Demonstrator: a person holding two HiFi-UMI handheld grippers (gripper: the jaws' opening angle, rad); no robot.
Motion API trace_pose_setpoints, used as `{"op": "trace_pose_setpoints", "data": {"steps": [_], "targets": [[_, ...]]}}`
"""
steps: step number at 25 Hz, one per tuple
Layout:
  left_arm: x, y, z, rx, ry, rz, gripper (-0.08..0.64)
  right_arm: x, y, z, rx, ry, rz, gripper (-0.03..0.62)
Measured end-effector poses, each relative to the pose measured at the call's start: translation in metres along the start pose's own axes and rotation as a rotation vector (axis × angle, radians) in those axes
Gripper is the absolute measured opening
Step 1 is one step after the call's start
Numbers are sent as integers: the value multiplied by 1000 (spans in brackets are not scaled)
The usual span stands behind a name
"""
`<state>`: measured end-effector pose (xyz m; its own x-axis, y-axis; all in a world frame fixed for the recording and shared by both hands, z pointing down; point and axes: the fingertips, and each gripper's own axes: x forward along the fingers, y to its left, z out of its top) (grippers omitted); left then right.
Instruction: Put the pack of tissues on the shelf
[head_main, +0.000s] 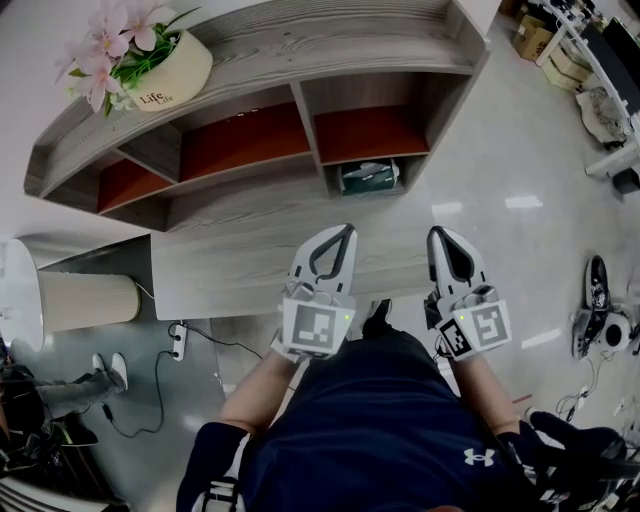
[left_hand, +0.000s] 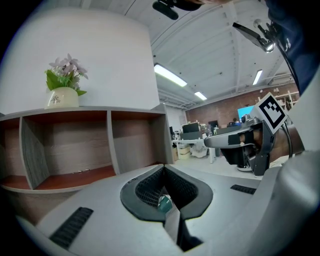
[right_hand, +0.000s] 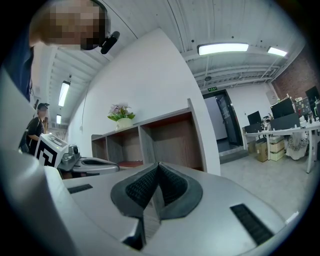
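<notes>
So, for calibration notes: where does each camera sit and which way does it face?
Head view: on the person's head, steeply down at shelf and pack of tissues; left gripper, right gripper, forearms show.
Left gripper view: on the left gripper, along its shut jaws toward the shelf; right gripper at right.
Right gripper view: likewise; left gripper at left.
All share the flower pot.

The cream flower pot (head_main: 170, 75) on top of the shelf (head_main: 330, 40) reads "Life" twice in dark letters. The person's dark shirt (head_main: 400, 440) bears a white Under Armour logo. The green sign (right_hand: 213, 89) over the doorway is too small to read.
</notes>
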<state>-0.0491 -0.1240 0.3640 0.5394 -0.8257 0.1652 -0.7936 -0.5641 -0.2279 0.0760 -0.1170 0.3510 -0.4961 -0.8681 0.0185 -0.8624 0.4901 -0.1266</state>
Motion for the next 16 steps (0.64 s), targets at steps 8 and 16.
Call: {"op": "trace_pose_setpoints", "data": {"steps": [8, 16], "targets": [[10, 0, -4, 3, 16, 2, 17, 6, -7, -1, 3, 3, 10, 9], [22, 2, 0, 17, 21, 7, 17, 13, -16, 0, 13, 9, 24, 9]]}}
